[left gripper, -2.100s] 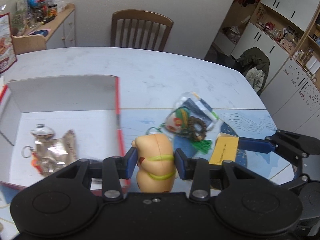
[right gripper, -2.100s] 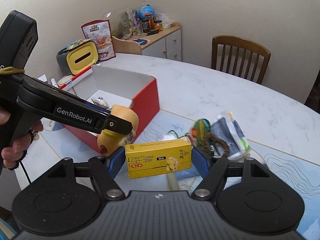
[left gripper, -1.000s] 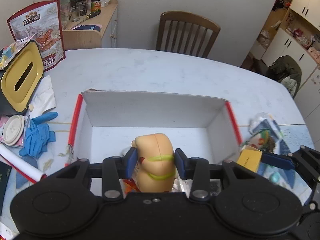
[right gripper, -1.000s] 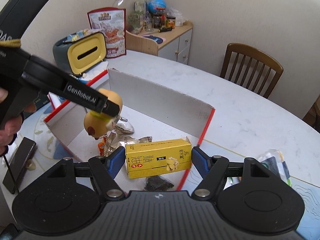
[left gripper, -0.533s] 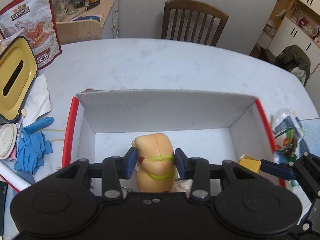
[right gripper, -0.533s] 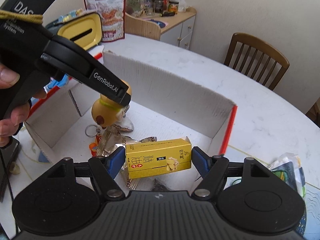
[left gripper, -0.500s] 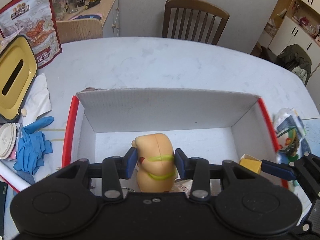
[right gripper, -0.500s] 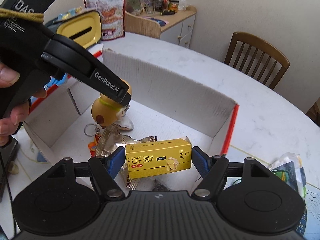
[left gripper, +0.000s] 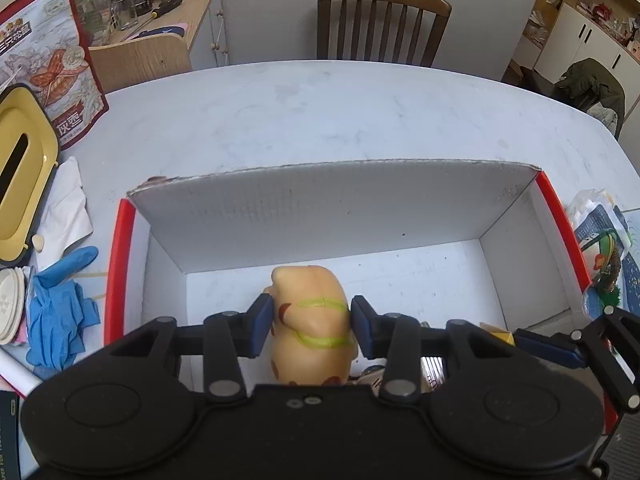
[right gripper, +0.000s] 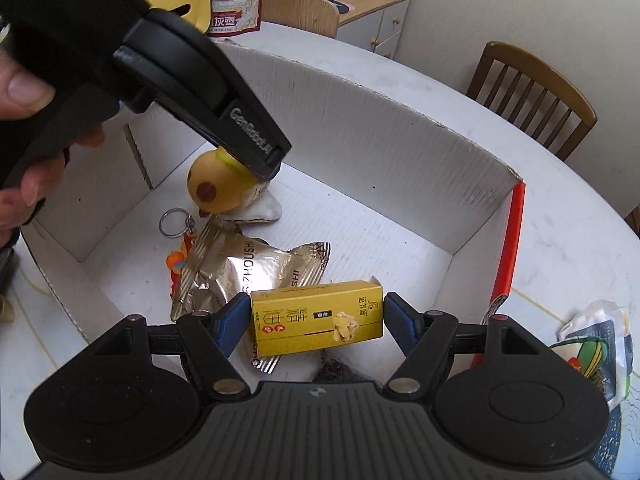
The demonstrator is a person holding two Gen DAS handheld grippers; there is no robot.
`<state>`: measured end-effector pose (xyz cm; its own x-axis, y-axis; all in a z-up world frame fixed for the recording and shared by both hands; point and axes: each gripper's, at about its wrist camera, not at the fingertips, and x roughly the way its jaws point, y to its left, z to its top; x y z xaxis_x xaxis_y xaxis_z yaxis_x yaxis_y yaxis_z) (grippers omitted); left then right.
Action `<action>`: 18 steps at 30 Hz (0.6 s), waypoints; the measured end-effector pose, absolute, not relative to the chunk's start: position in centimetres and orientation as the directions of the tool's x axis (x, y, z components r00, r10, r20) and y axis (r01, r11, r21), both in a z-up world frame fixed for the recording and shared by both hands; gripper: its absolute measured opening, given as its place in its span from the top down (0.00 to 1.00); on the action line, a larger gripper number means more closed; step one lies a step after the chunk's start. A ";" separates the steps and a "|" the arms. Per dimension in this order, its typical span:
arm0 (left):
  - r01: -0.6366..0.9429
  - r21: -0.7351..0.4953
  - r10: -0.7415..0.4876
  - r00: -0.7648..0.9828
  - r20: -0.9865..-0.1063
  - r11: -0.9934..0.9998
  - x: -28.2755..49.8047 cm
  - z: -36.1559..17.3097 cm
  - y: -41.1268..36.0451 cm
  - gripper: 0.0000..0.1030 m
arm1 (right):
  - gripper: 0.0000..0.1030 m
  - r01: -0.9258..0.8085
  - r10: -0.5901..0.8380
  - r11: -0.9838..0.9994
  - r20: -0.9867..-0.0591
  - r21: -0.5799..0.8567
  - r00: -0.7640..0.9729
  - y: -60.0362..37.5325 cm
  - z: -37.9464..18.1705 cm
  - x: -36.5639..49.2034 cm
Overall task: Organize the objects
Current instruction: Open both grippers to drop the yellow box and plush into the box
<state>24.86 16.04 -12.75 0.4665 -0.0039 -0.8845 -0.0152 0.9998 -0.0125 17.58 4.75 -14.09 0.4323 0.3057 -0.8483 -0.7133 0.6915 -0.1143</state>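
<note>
My left gripper (left gripper: 312, 324) is shut on a tan toy figure (left gripper: 314, 320) with green bands and holds it low inside the white, red-edged box (left gripper: 332, 208). The toy (right gripper: 216, 190) shows in the right wrist view just above the box floor, by a white keychain piece. My right gripper (right gripper: 316, 322) is shut on a yellow carton (right gripper: 316, 322) and holds it over the box's near right part, above a silver foil packet (right gripper: 248, 268). A key ring (right gripper: 173, 222) with an orange charm lies on the box floor.
A pile of loose items in plastic (left gripper: 600, 248) lies right of the box. Blue gloves (left gripper: 60, 312), tissue, a yellow-lidded bin (left gripper: 20, 168) and a snack bag (left gripper: 48, 64) sit to the left. A wooden chair (left gripper: 384, 24) stands behind the table.
Both grippers have moved left from the table over the box and lowered into it. The toy and the carton have come closer to the box floor.
</note>
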 end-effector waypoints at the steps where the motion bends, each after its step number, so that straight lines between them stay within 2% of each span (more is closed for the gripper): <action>1: -0.012 -0.012 -0.005 0.468 -0.884 1.000 24.9 -12.8 15.9 0.60 | 0.29 -0.713 0.307 0.692 -0.848 -0.113 0.432 4.8 -14.1 17.6; 10: -0.032 -0.009 0.007 0.463 -0.886 0.999 25.5 -13.0 15.8 0.57 | 0.30 -0.714 0.329 0.695 -0.845 -0.086 0.422 4.4 -13.7 17.8; 12: -0.044 -0.028 -0.004 0.459 -0.888 0.999 25.4 -13.1 16.0 0.52 | 0.30 -0.716 0.341 0.694 -0.839 -0.079 0.423 4.2 -13.3 17.7; 14: -0.051 -0.029 -0.002 0.462 -0.887 0.998 25.2 -13.0 16.0 0.38 | 0.29 -0.719 0.351 0.691 -0.835 -0.075 0.425 4.1 -12.9 17.5; 18: -0.050 -0.036 -0.008 0.470 -0.882 0.998 24.7 -12.6 15.9 0.38 | 0.28 -0.724 0.369 0.687 -0.828 -0.063 0.422 3.9 -12.2 17.2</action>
<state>24.68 15.85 -12.62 0.4704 -0.0082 -0.8824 -0.0498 0.9981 -0.0359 17.20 3.88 -12.24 0.4219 0.3690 -0.8282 -0.7238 0.6871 -0.0626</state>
